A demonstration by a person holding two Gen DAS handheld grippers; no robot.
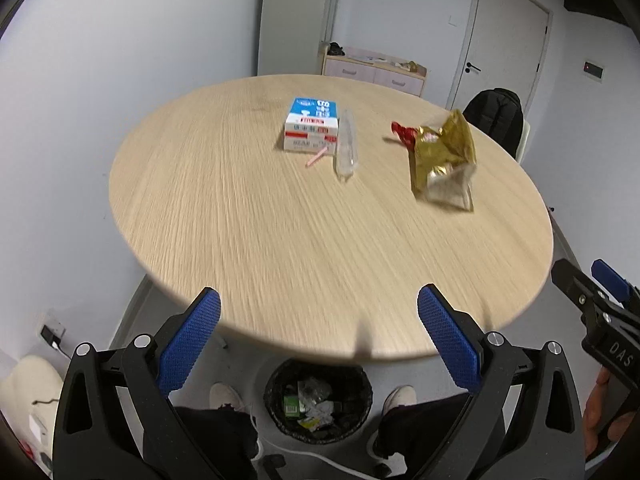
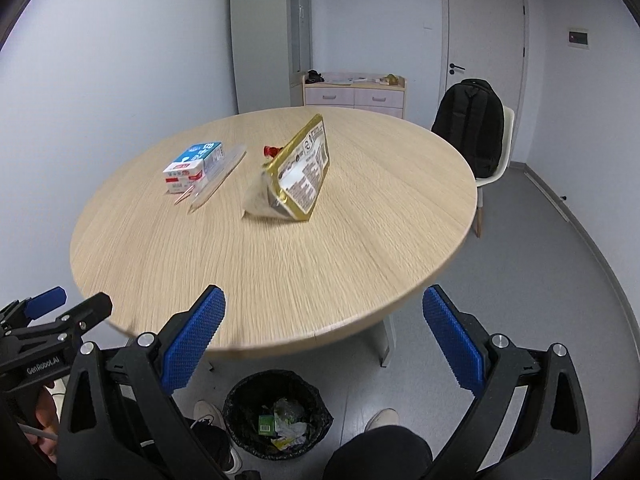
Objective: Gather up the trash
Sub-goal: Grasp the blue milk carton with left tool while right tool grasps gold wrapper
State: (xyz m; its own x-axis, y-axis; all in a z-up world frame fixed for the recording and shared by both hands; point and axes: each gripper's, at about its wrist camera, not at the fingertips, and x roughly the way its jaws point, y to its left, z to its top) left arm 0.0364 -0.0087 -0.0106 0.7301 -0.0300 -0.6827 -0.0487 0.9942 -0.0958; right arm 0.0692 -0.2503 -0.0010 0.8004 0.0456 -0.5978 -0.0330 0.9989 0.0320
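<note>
On the round wooden table lie a blue-and-white carton with a pink straw, a clear plastic wrapper, a gold snack bag and a red wrapper. The same carton, clear wrapper, gold bag and red wrapper show in the right wrist view. A black bin with trash stands on the floor under the near table edge; it also shows in the right wrist view. My left gripper is open and empty above the near edge. My right gripper is open and empty too.
A chair with a black backpack stands at the table's far right. A low pink-drawer cabinet sits against the back wall beside a door. The person's feet flank the bin. Grey floor lies to the right.
</note>
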